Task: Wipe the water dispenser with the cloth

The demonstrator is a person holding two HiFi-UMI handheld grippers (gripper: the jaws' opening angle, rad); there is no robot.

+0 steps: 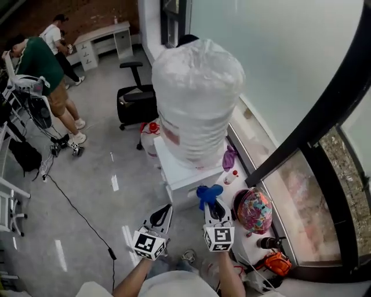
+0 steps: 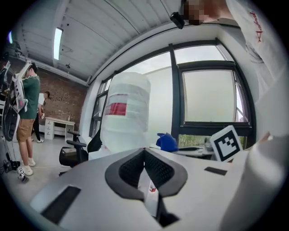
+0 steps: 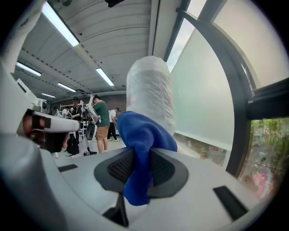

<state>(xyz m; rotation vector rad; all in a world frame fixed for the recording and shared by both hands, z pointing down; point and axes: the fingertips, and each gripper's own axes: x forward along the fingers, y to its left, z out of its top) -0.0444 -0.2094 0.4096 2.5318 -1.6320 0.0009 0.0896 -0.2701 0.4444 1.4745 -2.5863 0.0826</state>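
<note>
Head view: my right gripper (image 1: 212,204) clamps the blue cloth (image 1: 207,192) just beside the white water dispenser (image 1: 184,175); my left gripper (image 1: 166,207), jaws closed and empty, hovers near its front corner.

Deep blue all over the cloth (image 1: 208,193). Light grey on the shells of the left gripper (image 1: 165,210) and right gripper (image 1: 212,206), black with a fine grid on the pads (image 3: 118,166). Black-and-white squares on each marker cube (image 1: 149,244). Plain white on the water dispenser (image 1: 184,174). Milky, crinkled white on its wrapped bottle (image 1: 197,93), broken by a red label (image 1: 170,134). Black on the office chair (image 1: 136,101). Pink, teal and yellow in a busy print on the rounded bag (image 1: 255,210). Orange on the tool (image 1: 277,264) near it. Green on a person's shirt (image 1: 39,61). Pale grey across the floor (image 1: 98,174), red-brown on the brick wall (image 1: 87,14).
</note>
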